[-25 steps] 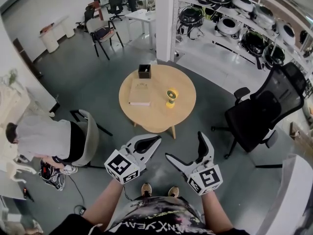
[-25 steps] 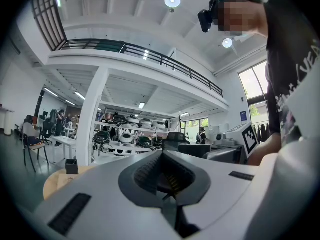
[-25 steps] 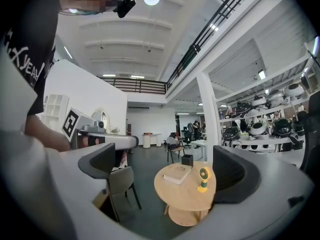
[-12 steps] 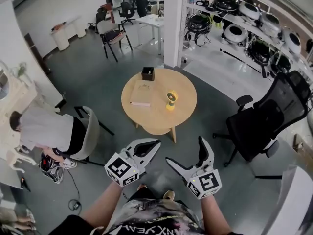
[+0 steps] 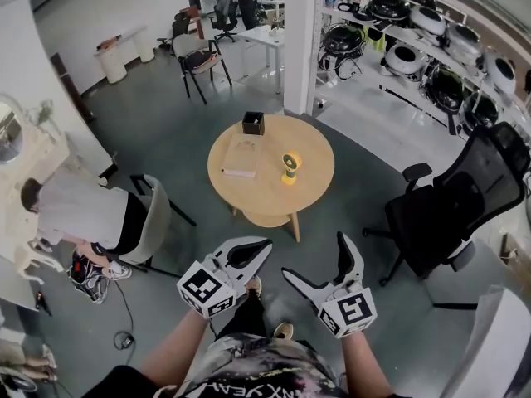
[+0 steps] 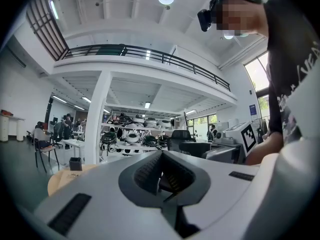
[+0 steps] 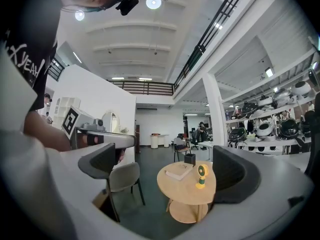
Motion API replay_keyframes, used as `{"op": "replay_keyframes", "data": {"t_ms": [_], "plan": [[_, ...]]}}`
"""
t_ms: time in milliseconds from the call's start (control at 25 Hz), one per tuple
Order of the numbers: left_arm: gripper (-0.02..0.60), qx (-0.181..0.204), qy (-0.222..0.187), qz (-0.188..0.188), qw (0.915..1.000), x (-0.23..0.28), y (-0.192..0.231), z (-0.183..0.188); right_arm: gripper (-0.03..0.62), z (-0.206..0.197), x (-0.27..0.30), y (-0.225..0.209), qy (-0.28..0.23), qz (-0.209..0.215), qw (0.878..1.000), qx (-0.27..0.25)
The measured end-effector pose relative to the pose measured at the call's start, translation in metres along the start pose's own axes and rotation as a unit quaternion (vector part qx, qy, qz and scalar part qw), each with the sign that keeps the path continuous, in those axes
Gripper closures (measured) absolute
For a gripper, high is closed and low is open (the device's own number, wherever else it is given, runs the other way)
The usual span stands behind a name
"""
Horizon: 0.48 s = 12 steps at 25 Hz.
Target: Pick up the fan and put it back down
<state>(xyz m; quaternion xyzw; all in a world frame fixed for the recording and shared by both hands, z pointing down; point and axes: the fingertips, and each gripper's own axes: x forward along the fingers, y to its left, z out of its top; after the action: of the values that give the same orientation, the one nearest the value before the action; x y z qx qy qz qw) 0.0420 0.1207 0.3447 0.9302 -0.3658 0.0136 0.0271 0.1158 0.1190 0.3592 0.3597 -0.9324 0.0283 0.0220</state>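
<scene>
- Fan (image 5: 289,167) stands upright on the round desk (image 5: 311,193), near its middle, just right of the book (image 5: 241,157) and set back from every edge.
- Black box (image 5: 253,123) sits at the far desk edge, beyond the book and apart from the fan.
- Left claw (image 5: 264,245): jaws together, nothing between them. It is held over the floor (image 5: 332,232), well short of the near desk edge.
- Right claw (image 5: 314,255): jaws wide apart, empty, beside the left claw and well apart from the fan. In the right gripper view the distant fan and desk show in the gap between the jaws.
- Approach from the near side runs over floor between two chairs.
- Black office chair (image 5: 440,197) stands right of the desk, near its edge.
- Grey chair (image 5: 153,226), with a seated person (image 5: 79,214), stands left of the desk, its legs near the desk base.
- White pillar (image 5: 303,40) rises just behind the desk; shelves (image 5: 415,65) of rounded devices run along the right side.
</scene>
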Motion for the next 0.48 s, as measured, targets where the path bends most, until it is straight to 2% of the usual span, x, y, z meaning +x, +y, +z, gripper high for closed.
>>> {"op": "replay_keyframes", "data": {"t_ms": [240,480], "plan": [[0.569,0.003,-0.002,-0.001,1.0,0.006,0.006,-0.003,0.008,-0.005,0.004,-0.009,0.002,0.0,1.0,-0.003],[0.569,0.002,0.002,-0.004,1.0,0.019,0.032,-0.009,0.008,-0.01,0.028,-0.024,0.007,-0.002,1.0,0.0]]}}
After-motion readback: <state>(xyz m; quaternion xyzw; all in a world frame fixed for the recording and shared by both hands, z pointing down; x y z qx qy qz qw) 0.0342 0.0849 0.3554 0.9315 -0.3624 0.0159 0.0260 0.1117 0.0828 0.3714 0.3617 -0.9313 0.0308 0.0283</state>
